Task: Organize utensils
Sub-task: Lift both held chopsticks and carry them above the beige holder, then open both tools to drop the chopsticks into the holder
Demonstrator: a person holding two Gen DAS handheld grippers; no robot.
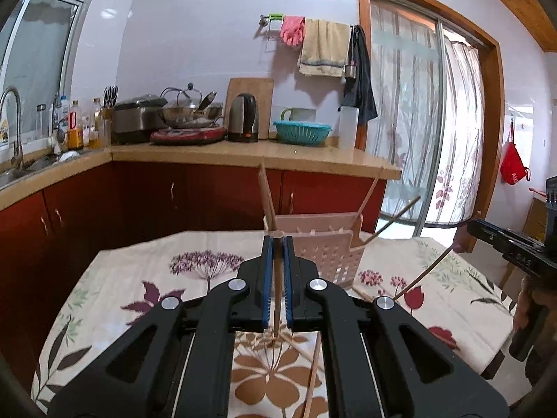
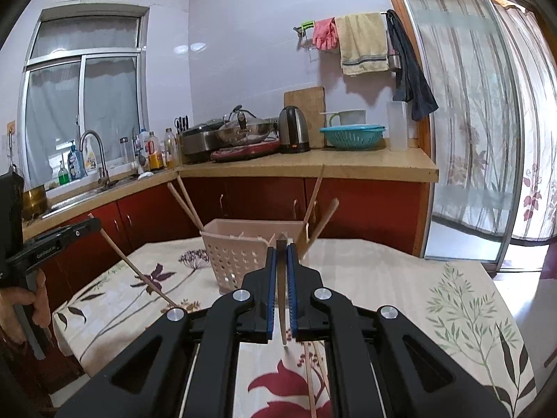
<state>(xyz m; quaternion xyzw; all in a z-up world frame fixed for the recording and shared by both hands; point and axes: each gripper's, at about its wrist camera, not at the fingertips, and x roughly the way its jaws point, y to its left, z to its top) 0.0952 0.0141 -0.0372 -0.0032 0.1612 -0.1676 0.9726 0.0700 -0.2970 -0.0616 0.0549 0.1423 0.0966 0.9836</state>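
Left wrist view: left gripper (image 1: 277, 244), black plastic arms with blue ribbed pads, jaws nearly together and clamped on a thin wooden chopstick (image 1: 277, 289) that runs straight down between the pads, its lower tip hanging above the tablecloth (image 1: 139, 278). Cloth is cream fabric, printed with brown, maroon and purple flowers. Just beyond the fingertips stands a pale pink plastic utensil basket (image 1: 327, 254), rectangular, walls perforated with small slots. Several chopsticks lean out of it, some at its left corner, others angled to the right. More loose chopsticks (image 1: 313, 372) lie flat on the cloth under the gripper.

Right wrist view: right gripper (image 2: 281, 245), same build, jaws likewise pinched on a slim stick-shaped utensil (image 2: 282, 299), dark near the top and pale wood at the lower end, slightly curved, tip clear of the cloth. Both grippers point slightly downward toward the basket.

Cross-view: left view catches the right gripper at the far right edge, side-on, with its stick slanting down to the left. Right view shows the person's left hand (image 2: 31, 299) wrapped round the left gripper's handle at the left edge. Only the right view shows the window above the sink.
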